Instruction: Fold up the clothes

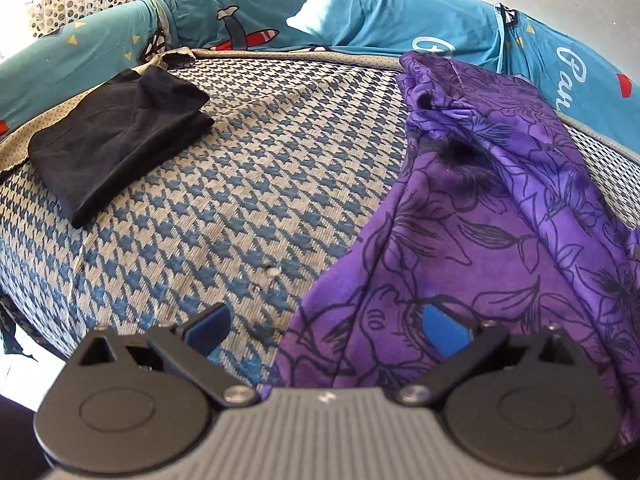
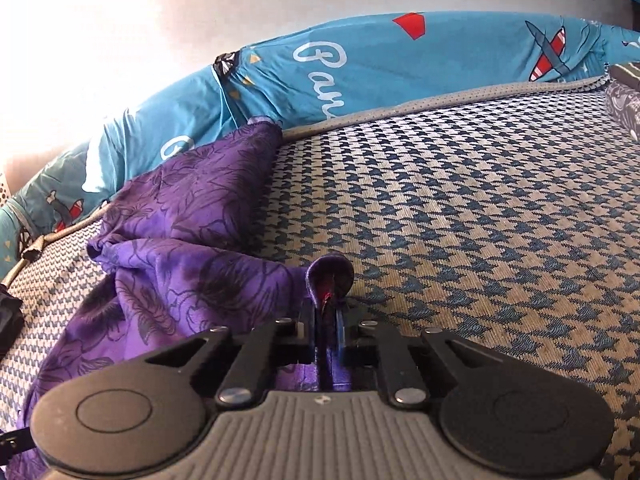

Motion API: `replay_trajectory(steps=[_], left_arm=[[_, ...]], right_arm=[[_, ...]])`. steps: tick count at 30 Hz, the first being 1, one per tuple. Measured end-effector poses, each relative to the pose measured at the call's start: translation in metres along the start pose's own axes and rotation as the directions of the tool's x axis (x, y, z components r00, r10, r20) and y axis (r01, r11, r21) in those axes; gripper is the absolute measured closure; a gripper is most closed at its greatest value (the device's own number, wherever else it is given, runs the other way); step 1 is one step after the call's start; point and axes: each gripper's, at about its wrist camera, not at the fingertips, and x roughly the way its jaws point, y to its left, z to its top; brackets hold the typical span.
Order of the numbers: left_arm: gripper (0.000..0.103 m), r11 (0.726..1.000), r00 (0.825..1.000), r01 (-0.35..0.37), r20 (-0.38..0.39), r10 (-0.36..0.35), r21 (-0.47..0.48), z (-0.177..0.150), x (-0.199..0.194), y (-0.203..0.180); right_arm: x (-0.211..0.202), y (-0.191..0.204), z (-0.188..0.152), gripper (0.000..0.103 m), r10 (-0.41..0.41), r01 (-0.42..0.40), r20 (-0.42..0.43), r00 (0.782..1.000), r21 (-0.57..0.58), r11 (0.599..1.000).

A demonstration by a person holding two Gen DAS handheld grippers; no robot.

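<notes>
The right gripper (image 2: pixel 329 320) pinches a fold of the purple floral garment (image 2: pixel 192 240) between pressed-together jaws. The left gripper (image 1: pixel 326 330) hangs with jaws spread, one blue pad (image 1: pixel 446 330) over the garment's edge, the other over the houndstooth mattress (image 1: pixel 240 184).

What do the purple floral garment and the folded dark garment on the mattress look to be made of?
Purple floral garment: thin, smooth fabric, maybe satin or rayon; faint sheen, soft draping folds, bunches easily where the right gripper pinches it. Folded dark garment: matte, probably cotton knit; no shine, thick soft edges.

folded garment (image 1: pixel 116 136) left on the mattress (image 1: pixel 248 184), loose garment (image 1: pixel 480 240) right, bedsheet (image 1: pixel 360 16) bunched behind
</notes>
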Motion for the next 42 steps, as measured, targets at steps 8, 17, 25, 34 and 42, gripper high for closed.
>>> replay_trajectory(steps=[8,17,25,34,42], left_arm=[[0.001,1.0,1.0,-0.011,-0.002,0.011,-0.022,0.001,0.001,0.003],[0.001,0.999,1.0,0.006,0.015,-0.005,-0.047,0.004,-0.005,0.009],[0.001,0.995,0.997,0.061,0.053,-0.057,-0.083,0.01,-0.018,0.018],[0.001,0.973,0.991,-0.028,0.122,0.057,-0.229,0.021,-0.037,0.06],[0.001,0.958,0.988,-0.041,0.132,0.081,-0.284,0.023,-0.041,0.075]], right_arm=[[-0.05,0.031,0.006,0.092,0.282,-0.282,0.077,0.956,-0.02,0.959],[-0.083,0.095,-0.014,0.092,0.486,-0.481,0.026,0.873,-0.107,0.87],[-0.094,0.14,-0.03,0.092,0.607,-0.606,-0.058,0.793,-0.174,0.776],[-0.085,0.169,-0.054,0.092,0.622,-0.635,-0.141,0.77,-0.253,0.73],[-0.071,0.183,-0.078,0.092,0.598,-0.637,-0.22,0.771,-0.305,0.708]])
